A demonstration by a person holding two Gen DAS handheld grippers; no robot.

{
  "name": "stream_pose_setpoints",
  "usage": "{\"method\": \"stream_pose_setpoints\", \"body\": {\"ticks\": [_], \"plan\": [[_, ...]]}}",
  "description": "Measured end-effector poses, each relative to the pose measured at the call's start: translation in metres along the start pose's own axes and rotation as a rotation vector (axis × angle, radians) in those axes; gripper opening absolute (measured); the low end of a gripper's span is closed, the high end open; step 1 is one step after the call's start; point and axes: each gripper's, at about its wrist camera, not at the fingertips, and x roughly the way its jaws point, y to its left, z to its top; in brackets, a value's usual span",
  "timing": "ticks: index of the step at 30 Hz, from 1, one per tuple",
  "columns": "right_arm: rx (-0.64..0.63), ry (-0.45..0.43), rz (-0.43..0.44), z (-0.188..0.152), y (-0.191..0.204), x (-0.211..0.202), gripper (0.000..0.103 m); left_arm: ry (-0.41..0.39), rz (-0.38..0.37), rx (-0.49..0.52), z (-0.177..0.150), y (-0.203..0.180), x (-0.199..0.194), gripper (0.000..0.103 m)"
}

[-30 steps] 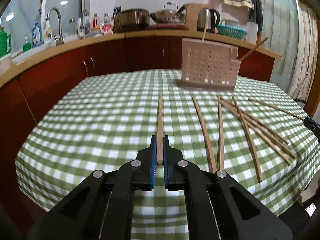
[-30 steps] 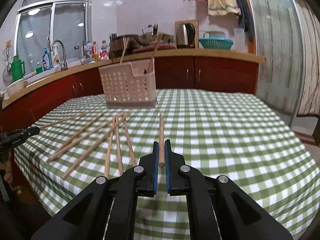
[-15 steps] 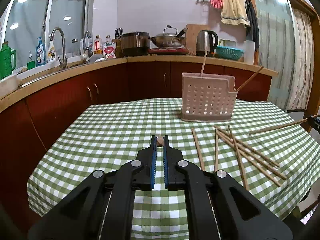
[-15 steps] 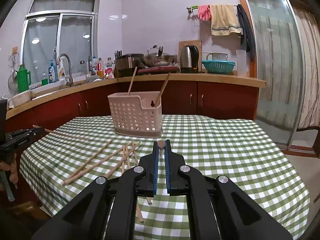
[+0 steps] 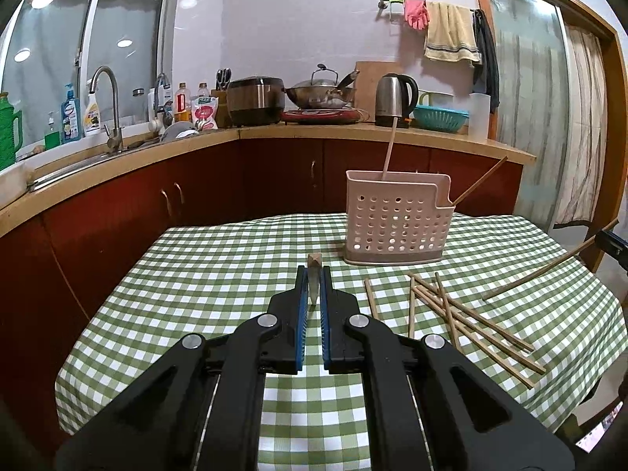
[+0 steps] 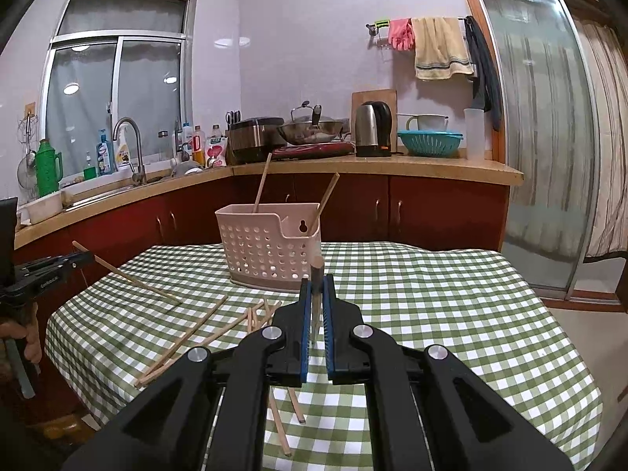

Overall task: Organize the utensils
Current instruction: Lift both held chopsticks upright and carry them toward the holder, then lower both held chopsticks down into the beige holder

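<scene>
Both chopsticks have come up off the table since a second ago, when each still lay flat on the cloth ahead of my jaws. My left gripper [image 5: 313,288] is clamped on one chopstick [image 5: 314,265], which from its own camera I see only end-on, a short stub poking out between the blue pads. My right gripper [image 6: 317,290] is likewise closed on a second chopstick [image 6: 317,265], foreshortened the same way. Each camera shows what the other cannot: the right view catches my left gripper [image 6: 80,257] from the side with its chopstick [image 6: 125,276] slanting down toward the cloth, and the left view shows the right one's chopstick [image 5: 537,276] reaching in from the frame's edge. Loose chopsticks [image 5: 463,314] lie crossed on the checked tablecloth [image 5: 204,274] between the two grippers. Beyond them stands the pink holder [image 5: 396,219], with two chopsticks already leaning in it. Only the right view shows my hand [image 6: 29,343] on the left handle.
</scene>
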Motion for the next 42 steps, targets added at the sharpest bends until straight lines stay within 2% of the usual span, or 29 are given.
{"method": "stream_pose_setpoints", "body": {"ticks": [13, 32, 42], "plan": [[-0.004, 0.007, 0.017, 0.016, 0.004, 0.02, 0.007, 0.014, -0.035, -0.016, 0.021, 0.003, 0.018, 0.006], [-0.006, -0.003, 0.049, 0.046, 0.014, 0.048, 0.006, -0.038, -0.078, -0.025, 0.059, 0.005, 0.028, 0.006], [-0.022, -0.09, 0.089, 0.086, 0.02, 0.048, 0.006, -0.117, -0.117, -0.019, 0.101, 0.002, 0.025, 0.006]]}}
